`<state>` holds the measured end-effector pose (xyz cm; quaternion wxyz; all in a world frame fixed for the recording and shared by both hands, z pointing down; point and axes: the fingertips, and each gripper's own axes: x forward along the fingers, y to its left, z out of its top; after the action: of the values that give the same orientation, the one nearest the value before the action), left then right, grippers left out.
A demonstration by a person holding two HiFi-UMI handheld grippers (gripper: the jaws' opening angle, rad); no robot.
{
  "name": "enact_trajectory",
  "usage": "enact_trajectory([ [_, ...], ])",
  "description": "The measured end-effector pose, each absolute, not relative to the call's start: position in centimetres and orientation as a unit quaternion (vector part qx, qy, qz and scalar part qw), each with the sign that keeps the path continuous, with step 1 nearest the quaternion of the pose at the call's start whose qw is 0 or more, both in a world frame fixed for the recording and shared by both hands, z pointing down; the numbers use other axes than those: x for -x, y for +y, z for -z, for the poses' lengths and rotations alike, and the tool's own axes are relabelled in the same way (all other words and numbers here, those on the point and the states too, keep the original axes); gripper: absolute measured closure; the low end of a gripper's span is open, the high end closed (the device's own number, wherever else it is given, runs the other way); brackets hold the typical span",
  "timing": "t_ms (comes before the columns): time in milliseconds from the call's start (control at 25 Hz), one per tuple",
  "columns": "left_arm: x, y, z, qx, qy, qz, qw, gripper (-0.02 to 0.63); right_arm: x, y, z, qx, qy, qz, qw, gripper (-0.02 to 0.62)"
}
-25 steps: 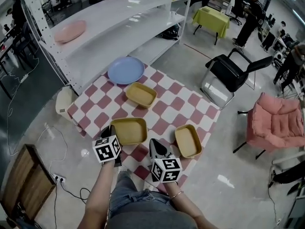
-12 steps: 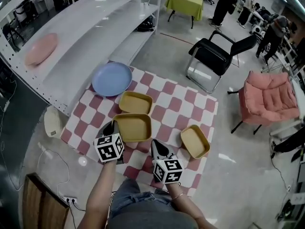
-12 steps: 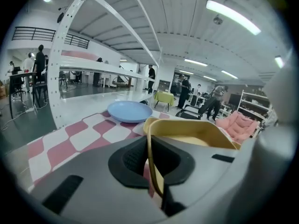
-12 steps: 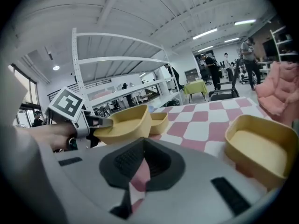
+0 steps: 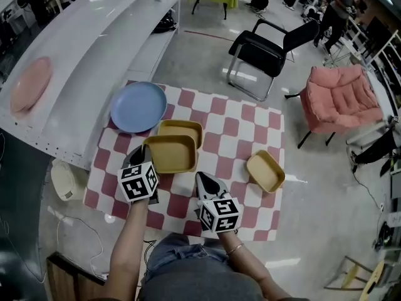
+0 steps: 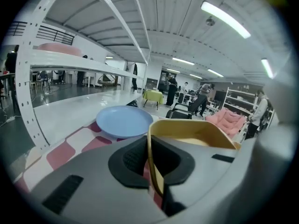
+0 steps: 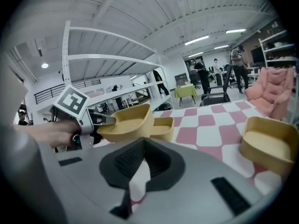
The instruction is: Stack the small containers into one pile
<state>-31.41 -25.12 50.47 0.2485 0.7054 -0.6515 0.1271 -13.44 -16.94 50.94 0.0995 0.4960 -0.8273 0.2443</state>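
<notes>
Checkered cloth [image 5: 250, 115] on the floor: our left gripper [image 5: 143, 150] pinches the first container [image 5: 170, 153] by its rim, lifted at mid-frame just beside the second container [image 5: 182, 128], probably for nesting. Right gripper [image 5: 203, 179] hangs barely parted, empty; the third container [image 5: 265, 171] sits at right.

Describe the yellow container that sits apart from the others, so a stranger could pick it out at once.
Find the red-and-white checked cloth on the floor. Near its right edge, far from the blue plate, lies a shallow yellow container. It alone stands by itself; the other two yellow containers are bunched together beside the plate.
</notes>
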Motion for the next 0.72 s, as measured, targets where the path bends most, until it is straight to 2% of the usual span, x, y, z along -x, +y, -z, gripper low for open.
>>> enact_trajectory([
  [720, 27.9, -34.2, -52.7, -0.747, -0.597, -0.154, 0.247, 0.584, 11.1, -21.1, -52.3, -0.576, -0.768, -0.253, 0.117, 0.584],
])
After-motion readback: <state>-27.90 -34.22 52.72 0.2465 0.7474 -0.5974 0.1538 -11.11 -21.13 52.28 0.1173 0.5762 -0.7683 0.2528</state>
